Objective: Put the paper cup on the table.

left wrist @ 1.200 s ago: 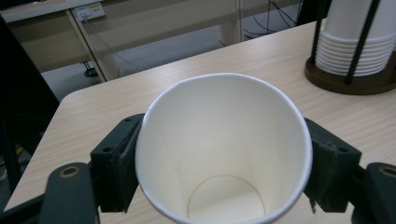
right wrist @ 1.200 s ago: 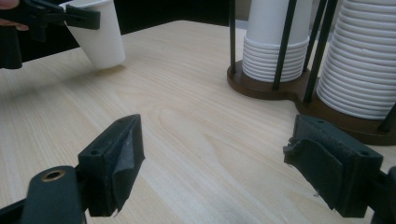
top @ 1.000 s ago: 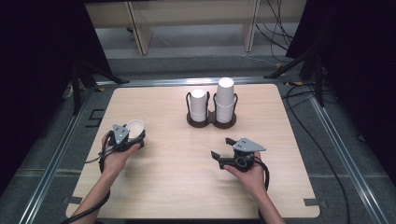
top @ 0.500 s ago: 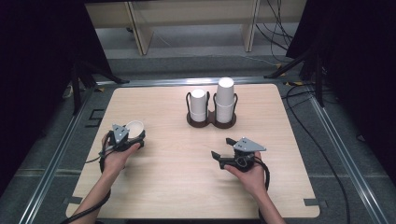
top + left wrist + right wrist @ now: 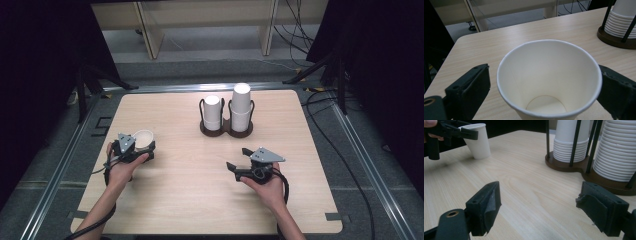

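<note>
While the left gripper (image 5: 136,148) brackets a cup (image 5: 143,138) upright on the table (image 5: 190,185) (jaws apart, whether touching I cannot tell), the right gripper (image 5: 240,159) hovers open near 2 stacks (image 5: 227,113).

R hand-held gripper (image 5: 537,207) jaws wide, cup stacks (image 5: 596,147) ahead, L hand-held gripper (image 5: 461,131) w/ cup (image 5: 479,145)

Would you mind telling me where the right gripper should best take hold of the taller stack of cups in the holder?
Probably the top cup of the taller stack, across its side wall above the black posts of the holder. The open right gripper could come level from the person's side, jaws straddling the wall. Lower down, the posts and nested rims leave less to grip.
</note>
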{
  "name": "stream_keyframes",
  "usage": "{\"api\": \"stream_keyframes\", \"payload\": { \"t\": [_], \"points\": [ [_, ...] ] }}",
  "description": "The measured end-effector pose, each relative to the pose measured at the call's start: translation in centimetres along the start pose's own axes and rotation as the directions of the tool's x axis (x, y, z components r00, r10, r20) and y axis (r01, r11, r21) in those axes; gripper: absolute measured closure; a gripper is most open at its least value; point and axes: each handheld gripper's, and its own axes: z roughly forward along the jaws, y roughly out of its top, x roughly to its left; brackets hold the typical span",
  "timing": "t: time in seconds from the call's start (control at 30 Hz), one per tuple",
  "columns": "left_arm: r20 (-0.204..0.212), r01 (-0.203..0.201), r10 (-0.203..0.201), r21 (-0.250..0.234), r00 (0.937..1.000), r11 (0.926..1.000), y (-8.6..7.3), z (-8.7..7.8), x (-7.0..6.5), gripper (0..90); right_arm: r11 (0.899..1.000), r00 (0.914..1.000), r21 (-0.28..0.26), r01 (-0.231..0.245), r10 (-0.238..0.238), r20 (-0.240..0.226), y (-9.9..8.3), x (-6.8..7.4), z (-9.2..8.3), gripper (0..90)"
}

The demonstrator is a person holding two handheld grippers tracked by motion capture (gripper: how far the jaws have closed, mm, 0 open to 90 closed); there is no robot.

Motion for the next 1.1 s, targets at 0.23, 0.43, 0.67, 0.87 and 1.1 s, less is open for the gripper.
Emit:
{"api": "stream_keyframes", "payload": {
  "t": [0.23, 0.43, 0.67, 0.87, 1.1],
  "points": [
    [0.010, -0.003, 0.003, -0.006, 0.9999, 1.0000, 0.0, -0.6, -0.2, 1.3, 1.000, 0.9999, 0.003, 0.009, -0.009, 0.006, 0.0, -0.1, -0.1, 18.0],
    [0.022, -0.013, 0.013, 0.001, 0.9997, 0.9999, 0.0, -1.7, -0.4, 0.1, 1.000, 0.9999, 0.000, -0.003, 0.003, 0.014, 0.0, -0.3, -0.4, 17.3],
    [0.010, -0.016, 0.016, -0.022, 0.9998, 0.9996, 0.2, -3.3, -0.2, 0.0, 1.000, 0.9996, -0.014, -0.020, 0.020, 0.019, 0.0, -0.6, -0.7, 17.2],
    [0.023, -0.015, 0.015, -0.023, 0.9996, 0.9996, -0.6, -4.6, -0.6, 0.0, 1.000, 0.9992, -0.018, -0.007, 0.008, 0.039, 0.1, -0.8, -0.7, 17.1],
    [0.041, -0.005, 0.006, -0.024, 0.9992, 0.9997, -1.7, -6.0, -1.0, 0.0, 1.000, 0.9989, -0.020, -0.017, 0.018, 0.044, 0.1, -0.8, -0.7, 16.9]
  ]
}}
